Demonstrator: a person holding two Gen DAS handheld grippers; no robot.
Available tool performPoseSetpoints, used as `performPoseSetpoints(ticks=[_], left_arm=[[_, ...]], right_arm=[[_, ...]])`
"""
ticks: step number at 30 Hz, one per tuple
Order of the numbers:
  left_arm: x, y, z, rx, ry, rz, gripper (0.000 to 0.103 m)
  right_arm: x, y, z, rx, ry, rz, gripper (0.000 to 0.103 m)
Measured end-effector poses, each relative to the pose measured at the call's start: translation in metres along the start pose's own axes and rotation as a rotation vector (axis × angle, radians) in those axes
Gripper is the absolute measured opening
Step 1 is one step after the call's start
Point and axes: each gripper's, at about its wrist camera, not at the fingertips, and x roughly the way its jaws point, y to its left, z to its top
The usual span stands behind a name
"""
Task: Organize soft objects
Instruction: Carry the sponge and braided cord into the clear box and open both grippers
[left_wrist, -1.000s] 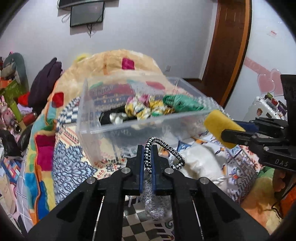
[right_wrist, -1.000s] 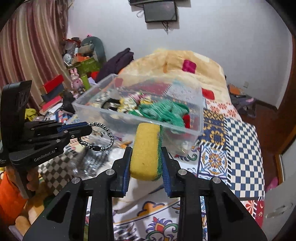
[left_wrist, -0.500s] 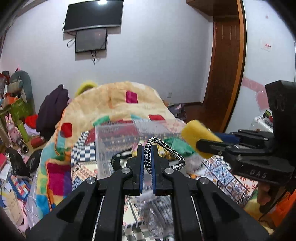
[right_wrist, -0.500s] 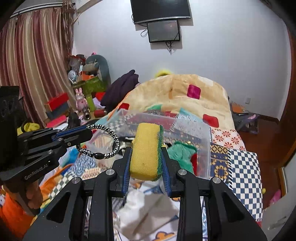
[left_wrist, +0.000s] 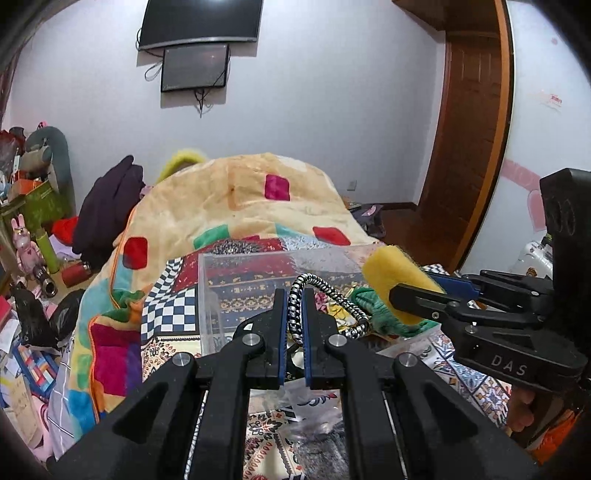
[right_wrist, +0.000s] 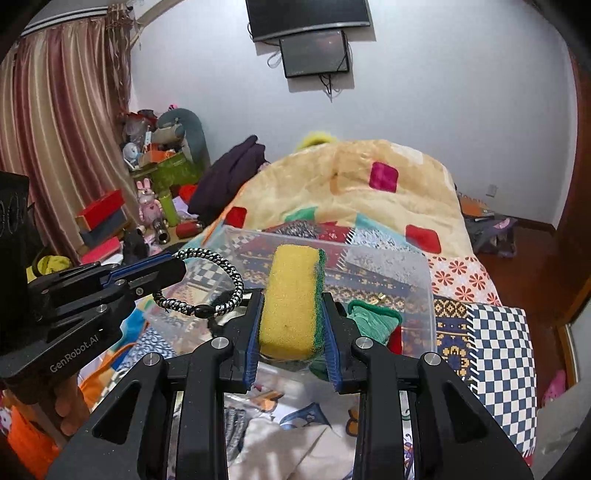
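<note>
On my left, my left gripper (left_wrist: 294, 314) is clenched on a black-and-white braided hair tie (left_wrist: 332, 299), its loop arcing out to the right above the near wall of the clear plastic bin (left_wrist: 236, 280) on the patterned bedspread (right_wrist: 498, 343). Further right, my right gripper (right_wrist: 291, 332) grasps a yellow sponge with a green scouring side (right_wrist: 291, 295), upright, in front of the bin; a green cloth (right_wrist: 373, 319) lies inside it

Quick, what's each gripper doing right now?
Left gripper: shut on the black-and-white hair tie.
Right gripper: shut on the yellow-and-green sponge.
</note>
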Motion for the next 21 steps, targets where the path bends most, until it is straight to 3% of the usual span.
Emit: performPoseSetpoints(ticks=[6, 16, 21], left_arm=[[0.024, -0.001, -0.008, 0.0, 0.052, 0.008, 0.006], [0.052, 0.0, -0.019, -0.002, 0.144, -0.005, 0.006], [0.048, 0.002, -0.019, -0.009, 0.144, -0.004, 0.016]], right_arm=[[0.019, -0.009, -0.004, 0.017, 0.043, -0.037, 0.027], [0.034, -0.017, -0.01, 0.037, 0.113, -0.028, 0.029], [0.03, -0.016, -0.01, 0.026, 0.114, -0.022, 0.034]])
